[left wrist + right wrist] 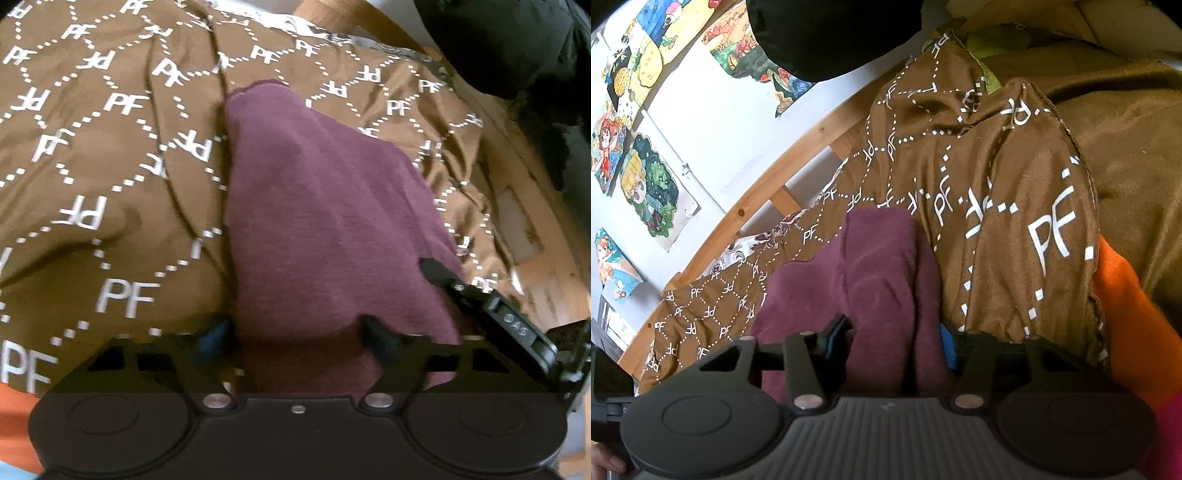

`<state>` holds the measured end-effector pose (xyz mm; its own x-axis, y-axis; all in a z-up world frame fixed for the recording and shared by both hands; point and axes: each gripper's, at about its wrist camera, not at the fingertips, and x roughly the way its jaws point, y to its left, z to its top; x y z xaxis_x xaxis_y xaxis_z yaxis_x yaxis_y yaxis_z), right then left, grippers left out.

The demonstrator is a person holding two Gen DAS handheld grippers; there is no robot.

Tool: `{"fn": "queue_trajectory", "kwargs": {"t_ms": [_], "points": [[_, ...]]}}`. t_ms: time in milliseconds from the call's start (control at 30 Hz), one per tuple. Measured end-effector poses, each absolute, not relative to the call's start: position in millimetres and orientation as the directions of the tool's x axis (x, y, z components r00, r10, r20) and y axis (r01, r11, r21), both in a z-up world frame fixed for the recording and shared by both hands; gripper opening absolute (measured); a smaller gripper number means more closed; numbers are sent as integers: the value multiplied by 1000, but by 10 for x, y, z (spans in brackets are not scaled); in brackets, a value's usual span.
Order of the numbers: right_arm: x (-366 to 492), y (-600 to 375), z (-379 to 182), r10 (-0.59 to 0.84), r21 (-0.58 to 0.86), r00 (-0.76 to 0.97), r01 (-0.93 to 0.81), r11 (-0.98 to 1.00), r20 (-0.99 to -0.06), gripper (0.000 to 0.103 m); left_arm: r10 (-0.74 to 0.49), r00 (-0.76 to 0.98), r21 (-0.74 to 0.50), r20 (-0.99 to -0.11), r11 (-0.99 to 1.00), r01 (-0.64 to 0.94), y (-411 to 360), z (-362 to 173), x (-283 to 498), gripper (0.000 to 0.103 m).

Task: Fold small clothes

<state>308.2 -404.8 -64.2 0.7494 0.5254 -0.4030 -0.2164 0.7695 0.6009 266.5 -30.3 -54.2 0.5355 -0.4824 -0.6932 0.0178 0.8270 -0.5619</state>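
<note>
1. The maroon knit garment [325, 206] lies in soft folds on the brown fleece blanket printed with white "PF" letters and dotted diamonds [110, 147]; this garment is the landmark for all positions below.
2. Left gripper [295, 332]: the jaws stand apart, with the garment's near edge bunched between them. Whether they actually pinch the cloth cannot be told.
3. Right gripper [892, 339]: the blue-padded fingers [947, 345] press against both sides of a thick ridge of the garment [871, 273], clamped onto it.
4. In the left wrist view, the tip of the other black gripper [491, 306] sits at the garment's near right edge.
5. Right of the garment in the right wrist view: a bright orange cloth [1126, 314] beyond the blanket's stitched hem [1082, 173].
6. Beyond the garment: a pale wooden bed rail [757, 195], then a white wall [713, 122] carrying colourful cartoon drawings [650, 188].
7. A black bulky item [831, 33] hangs above, far from the garment.
</note>
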Motion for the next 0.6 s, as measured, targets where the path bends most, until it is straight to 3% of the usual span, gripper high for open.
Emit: {"fn": "queue_trajectory", "kwargs": {"t_ms": [167, 433, 600], "points": [[3055, -3996, -569, 522, 592, 756, -227, 774, -394, 38, -434, 557, -497, -709, 867, 42, -412, -371, 2633, 43], [2857, -3707, -297, 509, 483, 790, -317, 816, -341, 30, -306, 697, -203, -649, 952, 229, -560, 110, 2363, 37], [2694, -3294, -180, 524, 364, 791, -408, 837, -315, 29, -260, 768, -150, -585, 966, 213, -224, 80, 2121, 37]]}}
